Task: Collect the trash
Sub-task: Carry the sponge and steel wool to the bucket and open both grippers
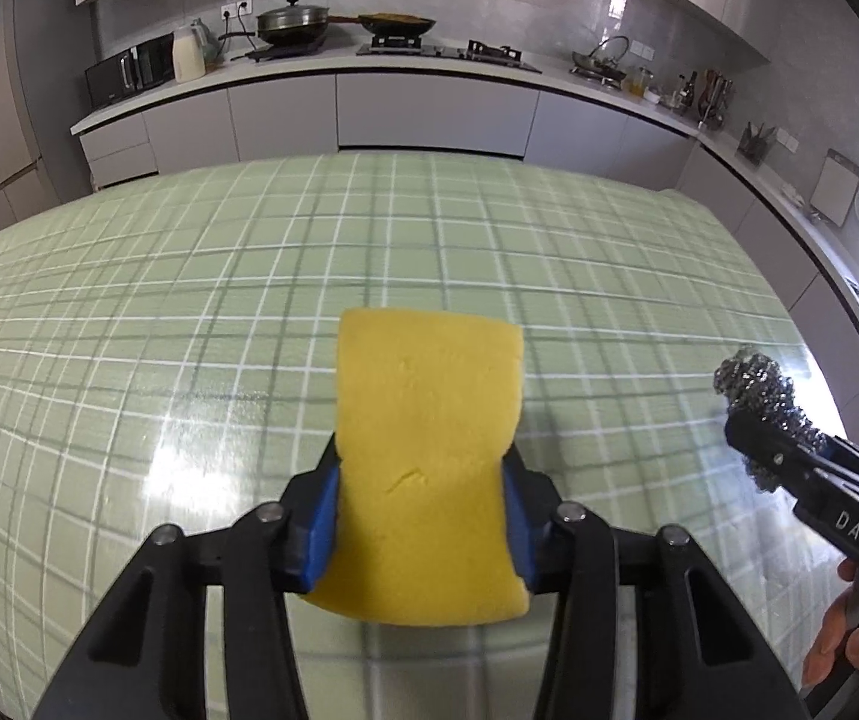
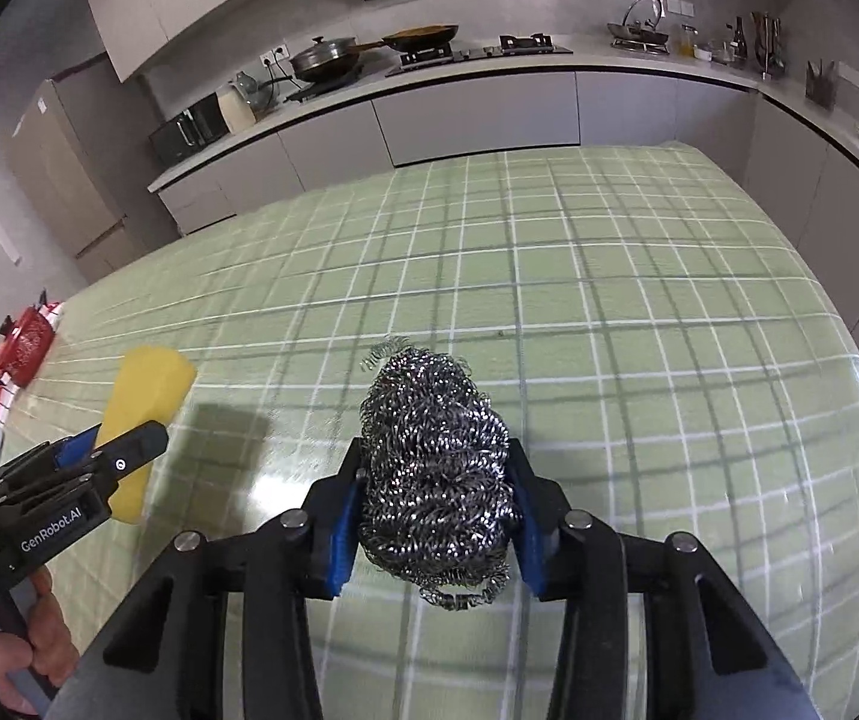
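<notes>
Gripping a yellow sponge (image 1: 426,468) between its blue-padded jaws, the left gripper (image 1: 423,480) holds it lifted above the green checked worktop (image 1: 189,276), while to its right the right gripper (image 2: 438,510) has its jaws clamped on a steel wool scourer (image 2: 435,462), also raised off the cloth.

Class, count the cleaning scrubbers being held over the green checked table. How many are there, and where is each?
2. The yellow sponge sits in the left gripper; the steel wool ball sits in the right gripper. None other shows.
</notes>
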